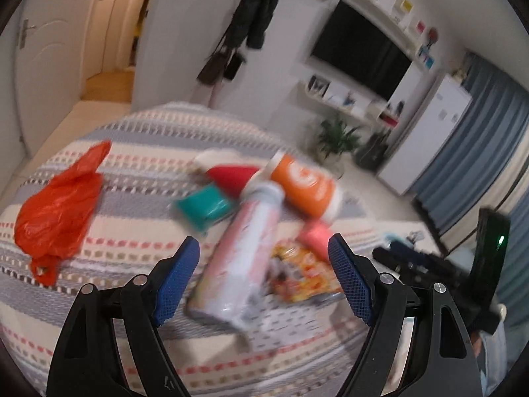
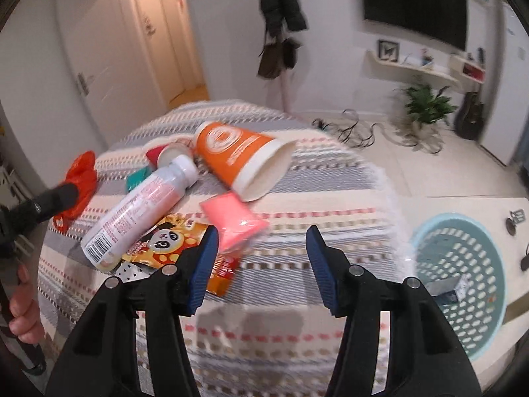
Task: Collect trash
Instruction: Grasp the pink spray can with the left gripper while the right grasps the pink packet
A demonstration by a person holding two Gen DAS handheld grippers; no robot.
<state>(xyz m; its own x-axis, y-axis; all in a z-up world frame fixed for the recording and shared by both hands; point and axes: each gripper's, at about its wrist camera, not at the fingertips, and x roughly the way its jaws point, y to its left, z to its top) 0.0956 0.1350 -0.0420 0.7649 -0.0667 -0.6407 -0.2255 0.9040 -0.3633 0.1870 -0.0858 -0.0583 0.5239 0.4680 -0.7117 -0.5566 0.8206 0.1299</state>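
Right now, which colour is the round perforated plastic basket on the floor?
Light teal basket; right wrist view shows it best.

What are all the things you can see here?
Striped woven cloth: one, grey, cream and pink, covers the table.
Orange paper cup: one, lying on its side.
Pink-and-white plastic bottle: one, lying beside the cup.
Pink soft packet: one, below the cup.
Panda snack wrapper: one, orange-yellow, partly under the bottle.
Teal packet: one, left of the bottle.
Red plastic bag: one, crumpled, far left.
Light-blue plastic basket: one, on the floor, right.
Left hand-held gripper: open, empty.
Right hand-held gripper: open, empty.
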